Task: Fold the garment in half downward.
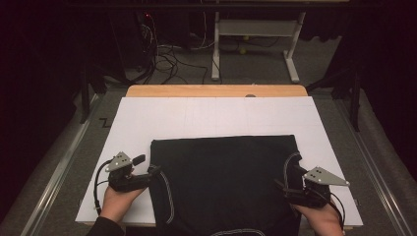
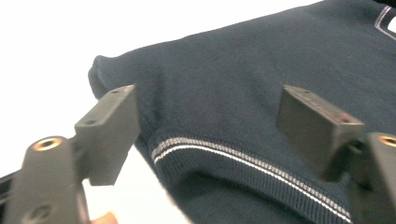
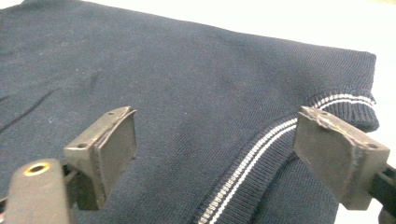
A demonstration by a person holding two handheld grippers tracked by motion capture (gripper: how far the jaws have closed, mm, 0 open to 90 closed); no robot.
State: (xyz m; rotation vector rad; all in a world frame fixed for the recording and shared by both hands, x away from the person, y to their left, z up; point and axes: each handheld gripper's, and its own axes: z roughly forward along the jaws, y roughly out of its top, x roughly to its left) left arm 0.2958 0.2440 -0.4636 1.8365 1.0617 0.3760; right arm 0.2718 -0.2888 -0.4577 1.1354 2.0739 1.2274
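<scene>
A dark navy knit garment [image 1: 226, 182] lies folded flat on the white board [image 1: 216, 118], with white-striped ribbed trim [image 1: 169, 194] near both side edges. My left gripper [image 1: 147, 165] is at the garment's left edge and stands open. In the left gripper view its jaws straddle the garment [image 2: 261, 84] just above the striped trim [image 2: 243, 161], holding nothing. My right gripper [image 1: 290, 178] is at the garment's right edge, also open. In the right gripper view the garment [image 3: 154, 70] and its striped trim [image 3: 261, 154] lie between the spread jaws.
The white board rests on a wooden table [image 1: 216, 91]. Beyond it is grey carpet with a white desk frame [image 1: 255, 29] and tangled cables [image 1: 167, 59]. Metal rails [image 1: 64, 162] run along the floor on both sides. Bare board lies beyond the garment.
</scene>
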